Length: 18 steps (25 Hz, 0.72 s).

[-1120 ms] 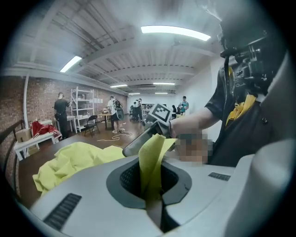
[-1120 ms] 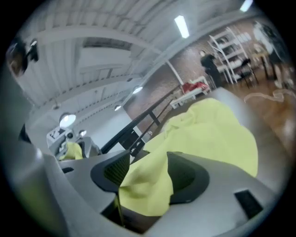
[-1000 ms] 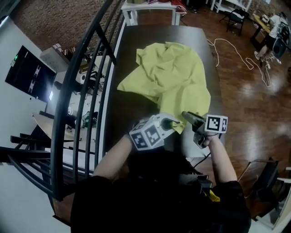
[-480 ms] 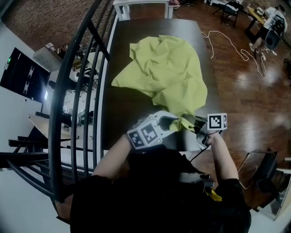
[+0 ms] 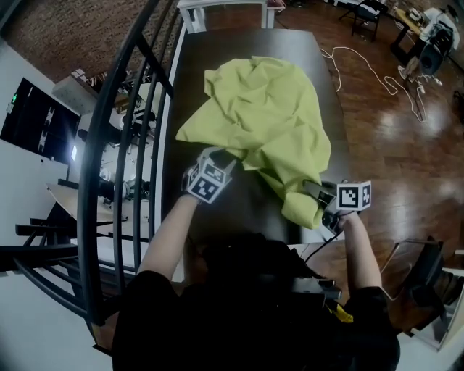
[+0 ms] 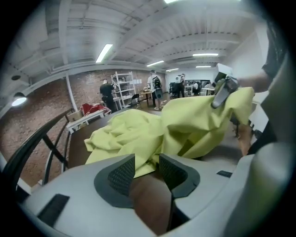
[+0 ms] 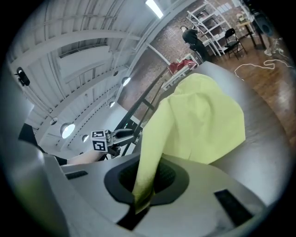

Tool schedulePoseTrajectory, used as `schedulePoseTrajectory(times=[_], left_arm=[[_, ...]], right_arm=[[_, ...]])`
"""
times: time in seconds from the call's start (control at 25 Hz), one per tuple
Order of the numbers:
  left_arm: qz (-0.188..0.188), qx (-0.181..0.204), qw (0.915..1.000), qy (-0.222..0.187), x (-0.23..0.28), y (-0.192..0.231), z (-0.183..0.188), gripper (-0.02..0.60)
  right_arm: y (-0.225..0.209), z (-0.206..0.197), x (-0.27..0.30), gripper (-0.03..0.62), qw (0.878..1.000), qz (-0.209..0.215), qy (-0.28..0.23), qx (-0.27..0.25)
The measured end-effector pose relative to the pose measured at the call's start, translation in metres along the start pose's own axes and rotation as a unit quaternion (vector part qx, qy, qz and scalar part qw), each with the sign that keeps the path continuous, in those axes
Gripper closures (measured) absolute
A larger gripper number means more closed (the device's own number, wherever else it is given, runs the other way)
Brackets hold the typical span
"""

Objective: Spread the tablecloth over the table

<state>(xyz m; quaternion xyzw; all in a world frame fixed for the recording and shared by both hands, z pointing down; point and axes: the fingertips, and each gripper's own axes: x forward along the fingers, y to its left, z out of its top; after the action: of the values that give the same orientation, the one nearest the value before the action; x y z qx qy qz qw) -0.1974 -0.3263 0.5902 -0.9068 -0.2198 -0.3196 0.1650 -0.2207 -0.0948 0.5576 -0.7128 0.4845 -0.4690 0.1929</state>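
A crumpled yellow-green tablecloth (image 5: 268, 116) lies heaped on the dark table (image 5: 190, 80). My right gripper (image 5: 317, 193) is at the table's near edge, shut on the cloth's near corner. That corner is pinched between the pads in the right gripper view (image 7: 145, 183) and the cloth (image 7: 199, 120) rises from there. My left gripper (image 5: 221, 158) sits at the cloth's near-left edge. Its jaws have just been opening. In the left gripper view (image 6: 147, 169) they stand apart, with the cloth's edge (image 6: 138, 139) lying between the tips and not pressed.
A black curved railing (image 5: 119, 145) runs along the table's left side. A white bench (image 5: 225, 9) stands at the far end. A white cable (image 5: 377, 72) loops over the wood floor to the right. People and shelves (image 6: 121, 90) stand far back.
My left gripper has left the near corner, moving left and forward to the cloth's left edge with its jaws parted. My right gripper has closed on the near corner.
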Motion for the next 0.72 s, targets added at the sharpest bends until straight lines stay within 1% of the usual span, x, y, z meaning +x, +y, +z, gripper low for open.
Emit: schedulePoseTrajectory(times=[0.08, 0.12, 0.16, 0.28, 0.4, 0.52, 0.56, 0.64, 0.72], left_arm=[[0.024, -0.008, 0.9993, 0.029, 0.017, 0.020, -0.015, 0.404], [0.032, -0.009, 0.9984, 0.045, 0.025, 0.027, -0.024, 0.367], [0.037, -0.008, 0.9975, 0.060, 0.034, 0.032, -0.031, 0.360], [0.044, -0.013, 0.9953, 0.086, 0.061, 0.041, -0.048, 0.360], [0.068, -0.018, 0.9919, 0.106, 0.088, 0.049, -0.062, 0.360], [0.082, -0.001, 0.9872, 0.137, 0.111, 0.053, -0.076, 0.360], [0.081, 0.002, 0.9856, 0.148, 0.116, 0.054, -0.081, 0.368], [0.078, -0.008, 0.9836, 0.162, 0.124, 0.058, -0.086, 0.440], [0.078, -0.027, 0.9837, 0.160, 0.125, 0.066, -0.086, 0.508]], right_arm=[[-0.007, -0.006, 0.001, 0.591, 1.000, -0.001, -0.002, 0.017], [-0.010, -0.009, 0.001, 0.591, 1.000, -0.003, -0.004, 0.023], [-0.013, -0.011, 0.001, 0.591, 1.000, -0.006, -0.006, 0.027], [-0.019, -0.011, 0.003, 0.591, 1.000, -0.011, -0.004, 0.025], [-0.029, -0.013, 0.003, 0.591, 1.000, -0.017, 0.010, 0.017], [-0.041, -0.017, 0.002, 0.591, 0.999, -0.021, 0.023, 0.013], [-0.043, -0.016, 0.002, 0.591, 0.999, -0.024, 0.026, 0.010], [-0.051, -0.014, 0.000, 0.591, 0.999, -0.039, 0.028, 0.003], [-0.063, -0.010, -0.004, 0.591, 0.998, -0.062, 0.023, -0.007]])
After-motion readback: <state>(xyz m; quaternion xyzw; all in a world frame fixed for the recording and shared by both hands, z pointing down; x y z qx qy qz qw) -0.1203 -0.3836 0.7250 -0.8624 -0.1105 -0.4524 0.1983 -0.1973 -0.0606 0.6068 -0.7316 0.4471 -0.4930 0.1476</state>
